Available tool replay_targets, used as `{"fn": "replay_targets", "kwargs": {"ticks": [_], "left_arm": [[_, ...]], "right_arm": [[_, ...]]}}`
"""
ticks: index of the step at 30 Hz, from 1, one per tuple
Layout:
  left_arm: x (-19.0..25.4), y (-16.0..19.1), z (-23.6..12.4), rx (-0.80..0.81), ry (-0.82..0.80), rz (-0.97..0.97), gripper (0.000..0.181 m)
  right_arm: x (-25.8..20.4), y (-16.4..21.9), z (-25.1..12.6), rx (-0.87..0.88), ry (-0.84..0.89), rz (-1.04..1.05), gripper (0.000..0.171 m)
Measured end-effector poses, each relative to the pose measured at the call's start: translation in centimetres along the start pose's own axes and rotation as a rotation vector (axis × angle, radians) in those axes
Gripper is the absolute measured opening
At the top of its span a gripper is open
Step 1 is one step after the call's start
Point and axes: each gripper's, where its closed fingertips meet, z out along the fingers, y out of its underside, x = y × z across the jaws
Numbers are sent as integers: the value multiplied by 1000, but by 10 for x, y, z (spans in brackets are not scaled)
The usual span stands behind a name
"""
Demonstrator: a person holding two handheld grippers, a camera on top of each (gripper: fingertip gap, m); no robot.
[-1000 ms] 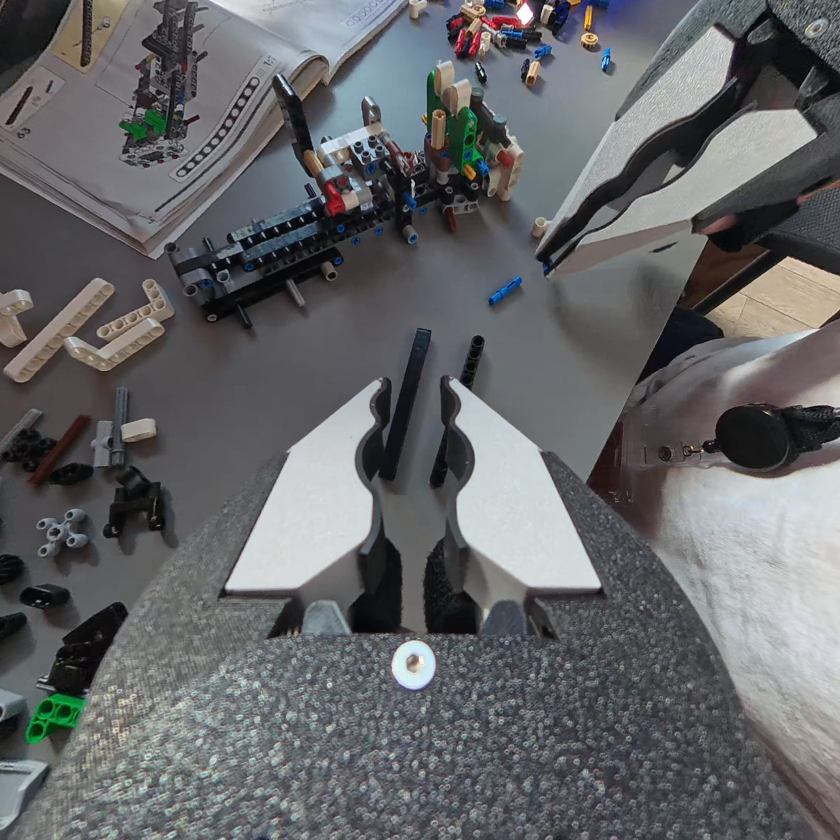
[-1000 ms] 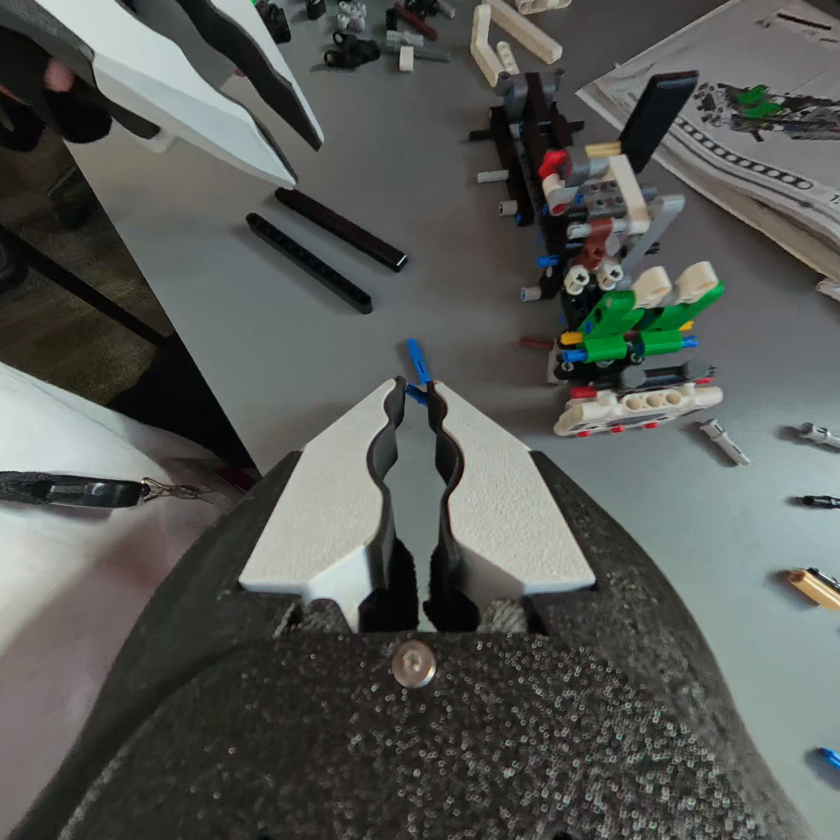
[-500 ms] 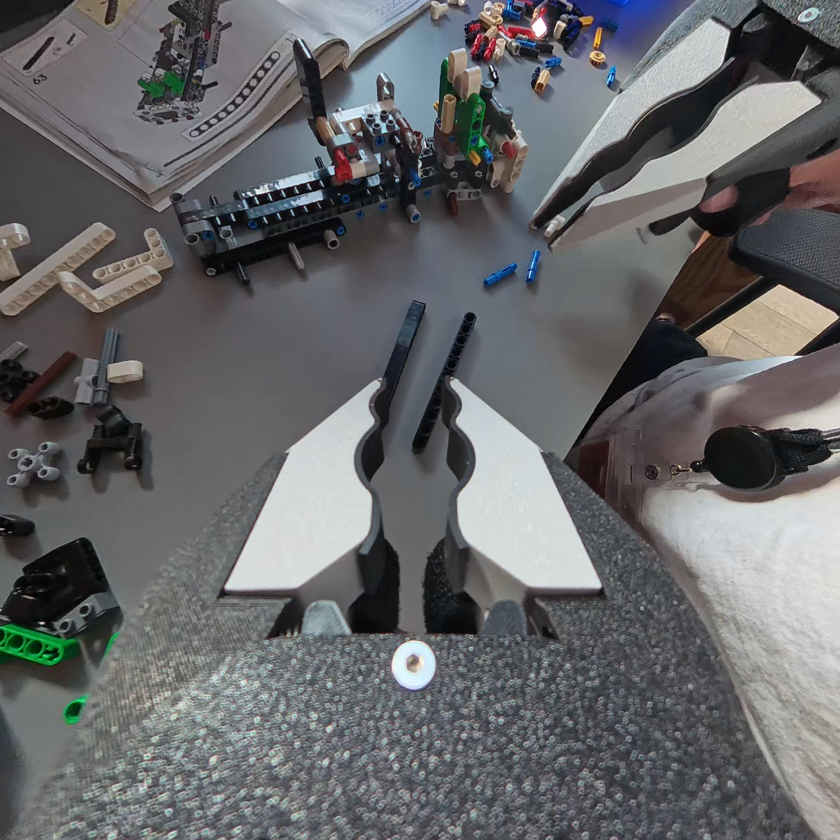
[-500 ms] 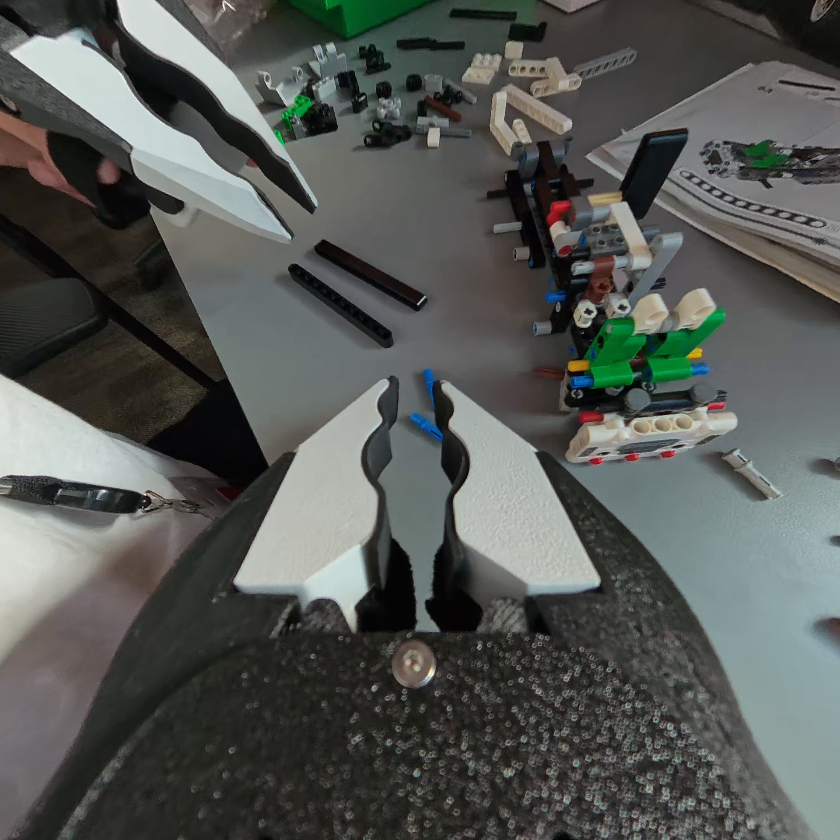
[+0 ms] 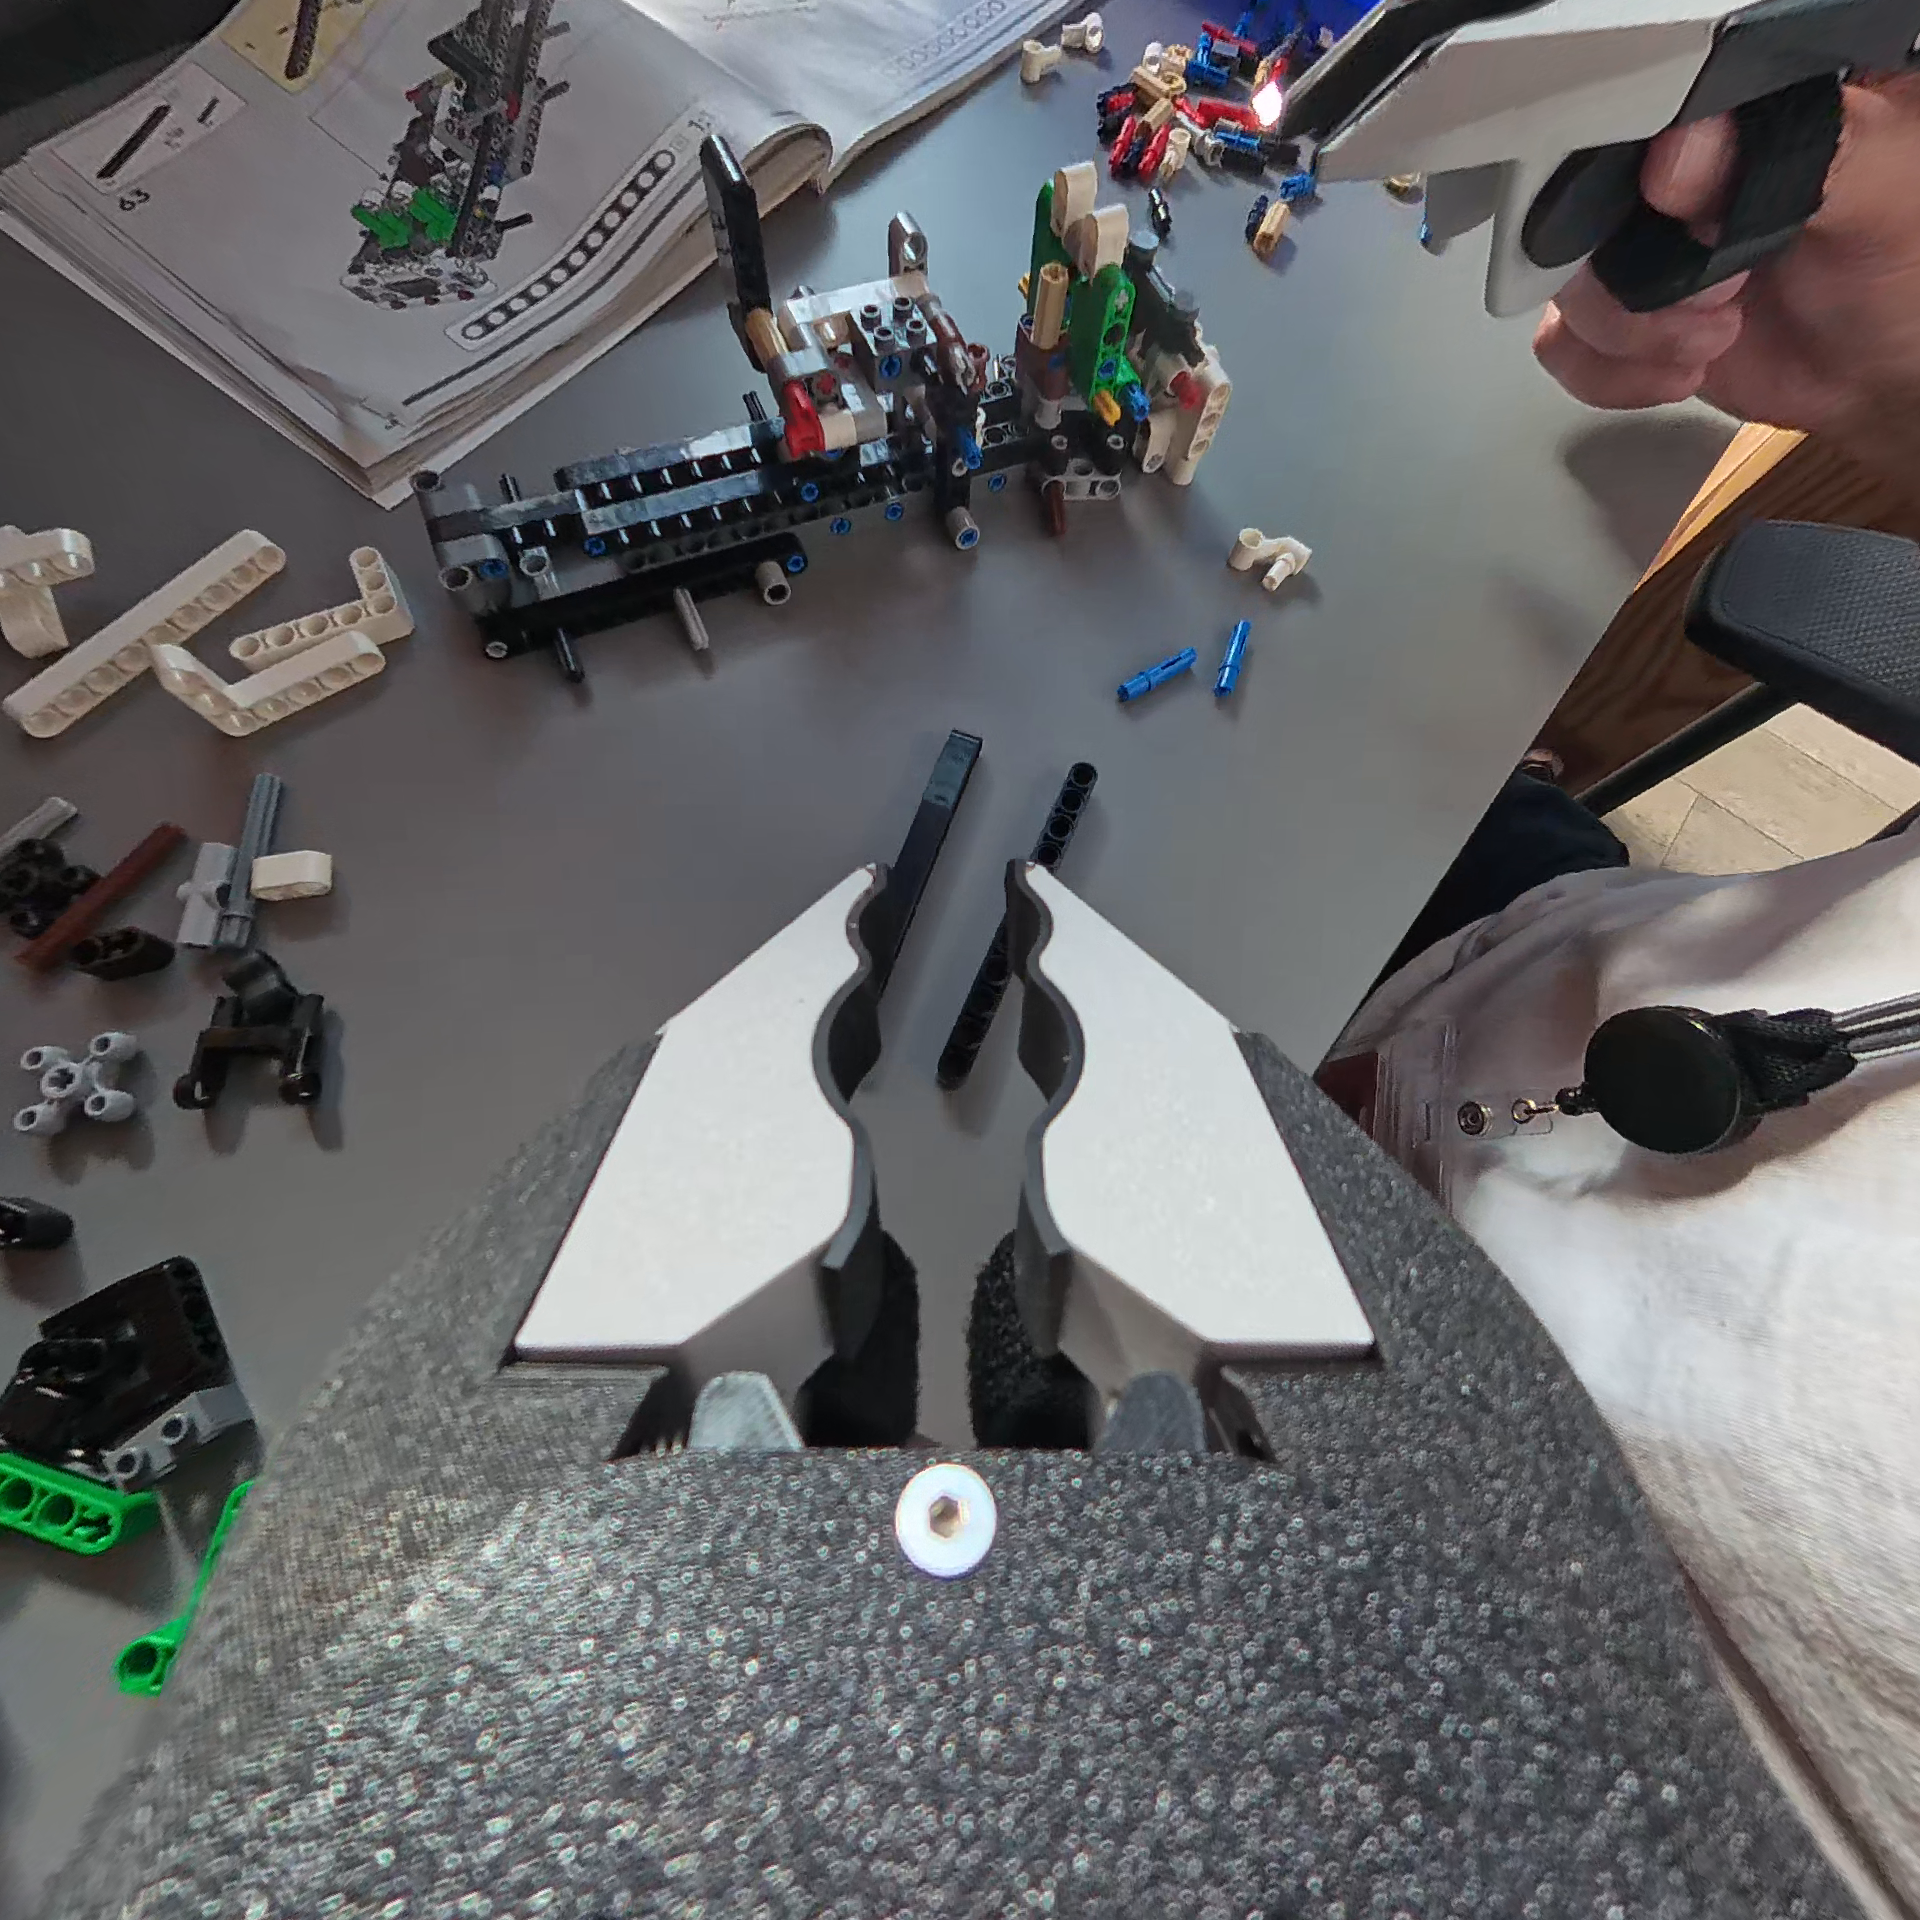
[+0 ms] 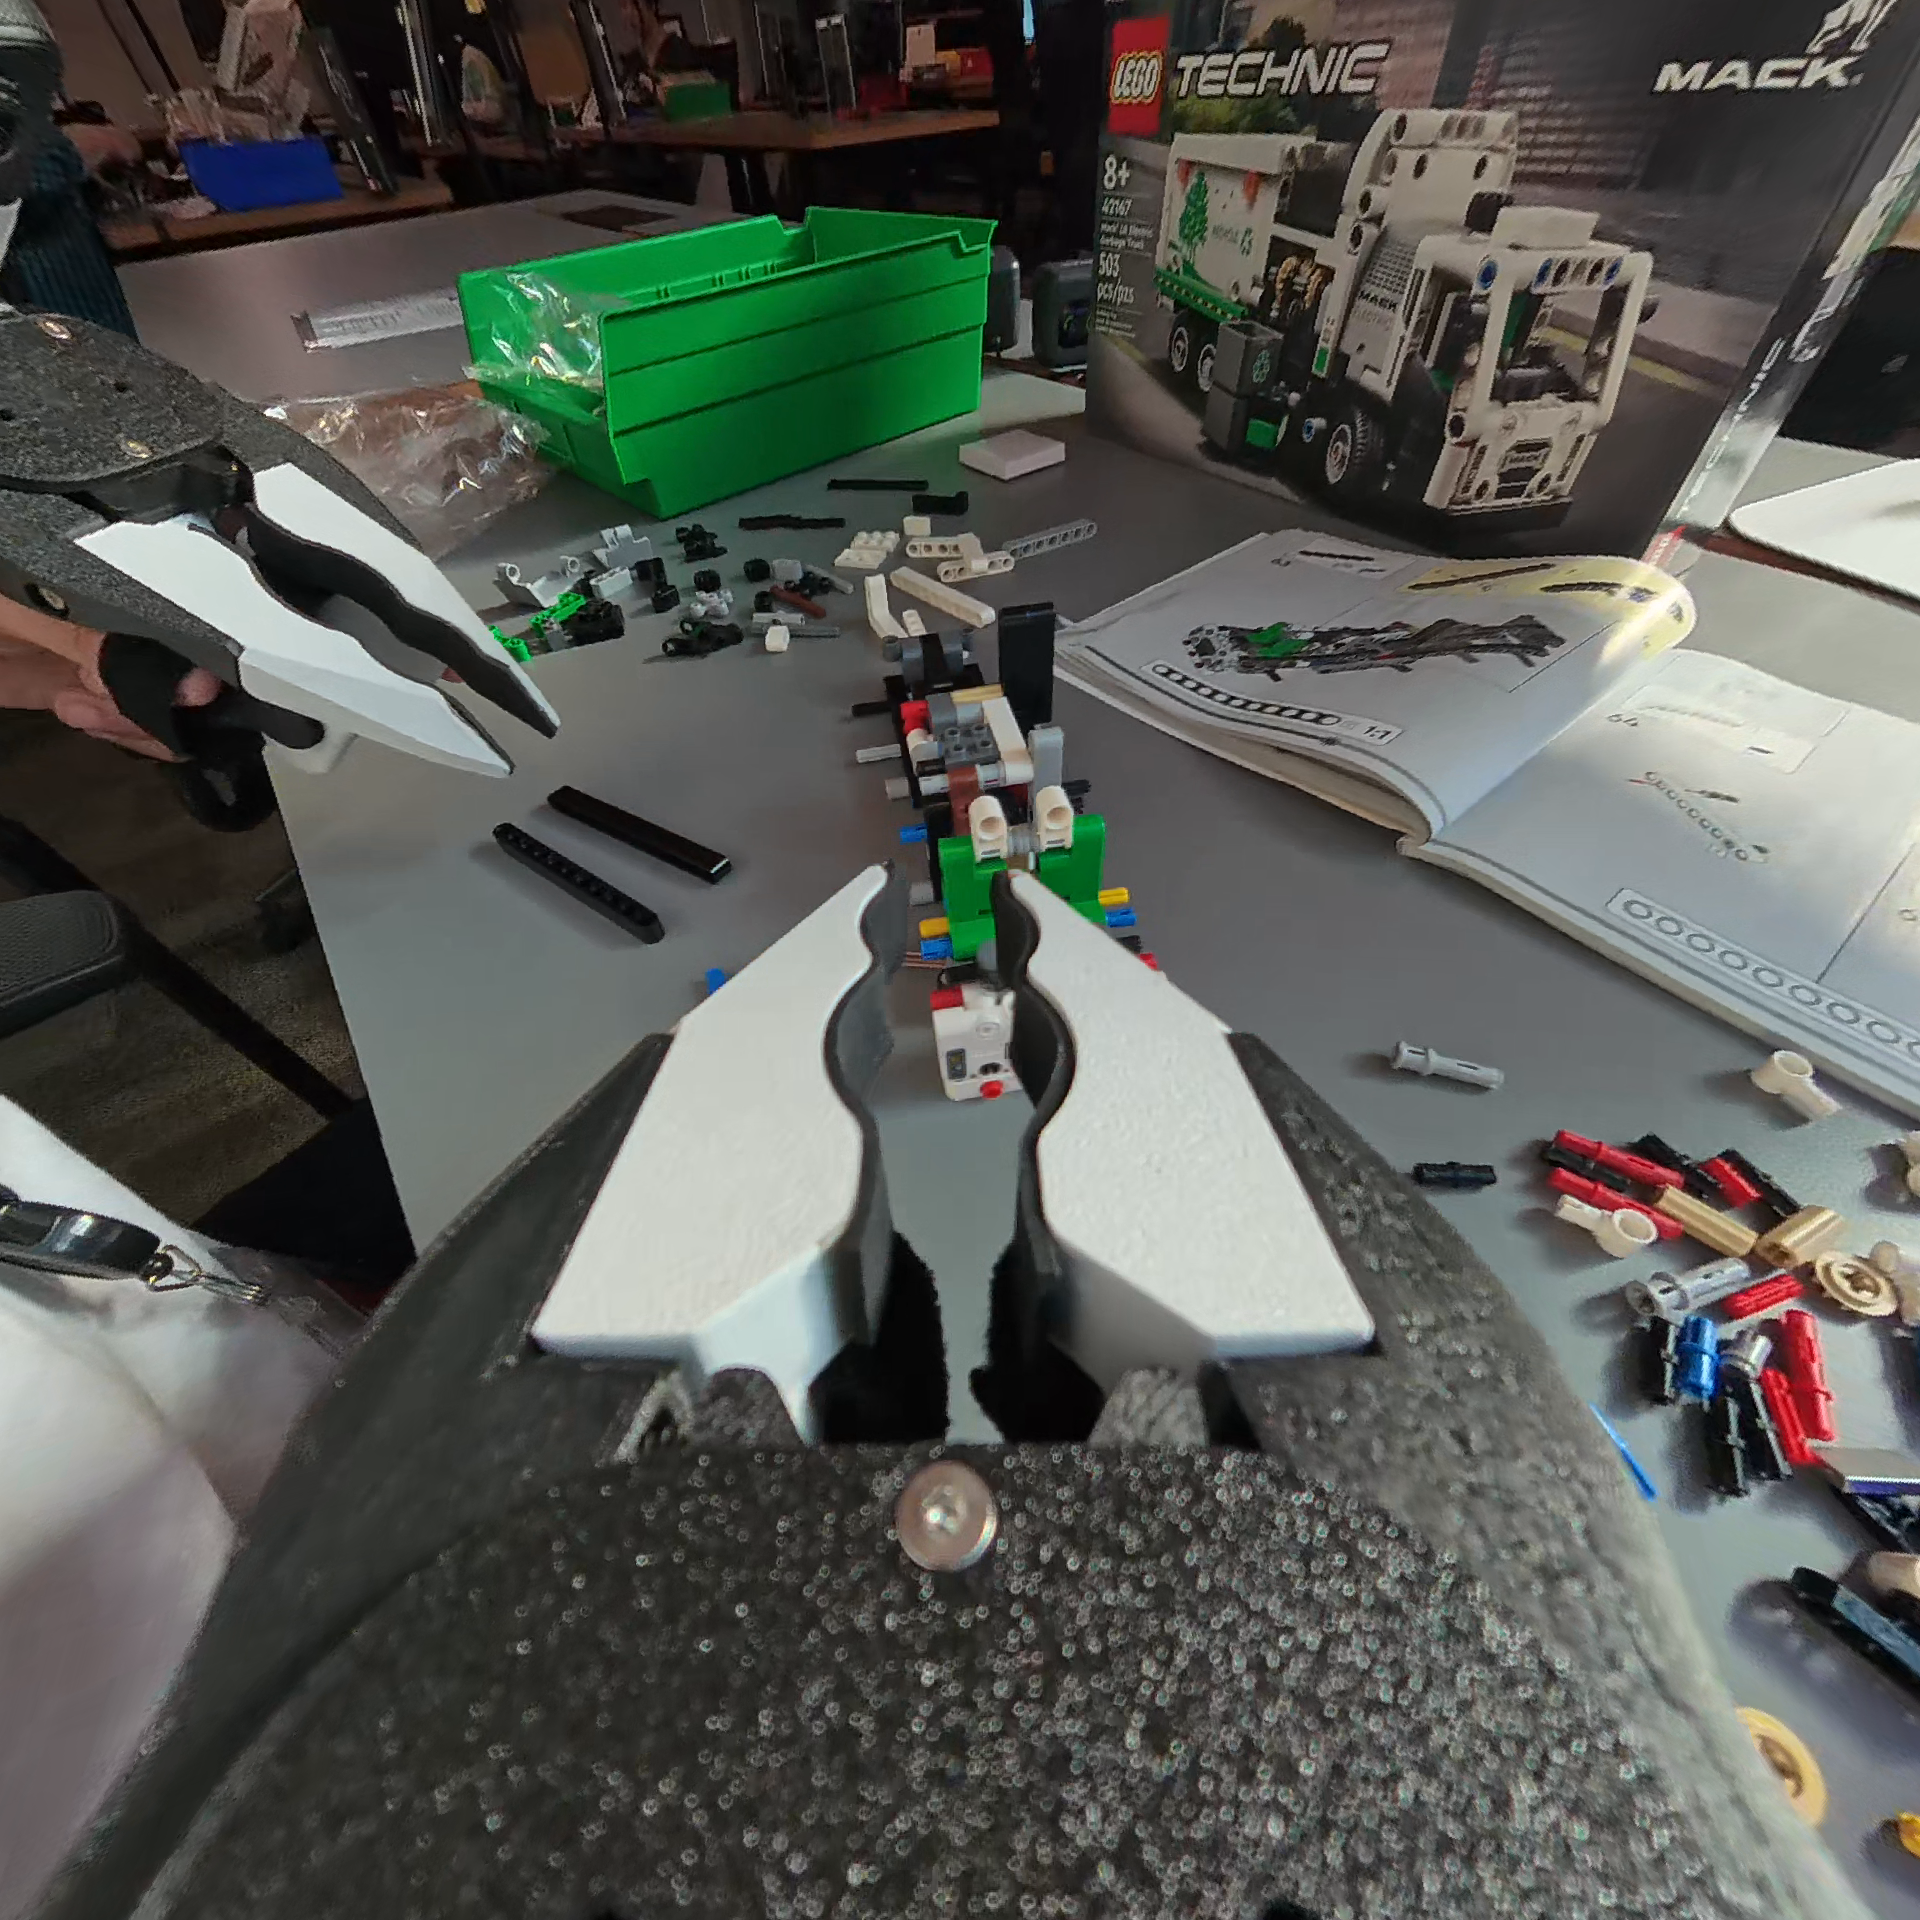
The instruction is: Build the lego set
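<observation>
The part-built model (image 5: 831,457) lies on the grey table, long black beams on its left and a green and white block on its right. It also shows in the right wrist view (image 6: 997,790). My left gripper (image 5: 948,873) is open and empty, above the near ends of a flat black beam (image 5: 940,800) and a black beam with holes (image 5: 1065,816). Two blue pins (image 5: 1155,673) lie right of them. My right gripper (image 6: 945,878) is open and empty, raised and pointing along the model. It shows at the top right of the left wrist view (image 5: 1320,114).
An open instruction booklet (image 5: 416,208) lies behind the model. White beams (image 5: 208,634) and small black and grey parts (image 5: 249,1029) lie at the left. A pile of small pins (image 6: 1714,1247), a green bin (image 6: 779,343) and the set's box (image 6: 1455,260) are in the right wrist view. The table edge (image 5: 1538,665) is on the right. My right fingertips sit around 20 cm from my left ones.
My right gripper has opened wider, left a blue pin beside the other one, and risen away toward the pile of pins. My left gripper has drawn back a little from the two black beams.
</observation>
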Motion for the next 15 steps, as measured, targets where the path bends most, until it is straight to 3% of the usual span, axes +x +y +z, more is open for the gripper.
{"fn": "replay_targets", "kwargs": {"ticks": [10,15], "left_arm": [[-31,6,-4,-114,-130,34,20],[-34,10,-12,-111,-167,28,20]], "right_arm": [[15,3,-9,32,19,39,14],[-1,1,-12,32,-17,38,14]]}}
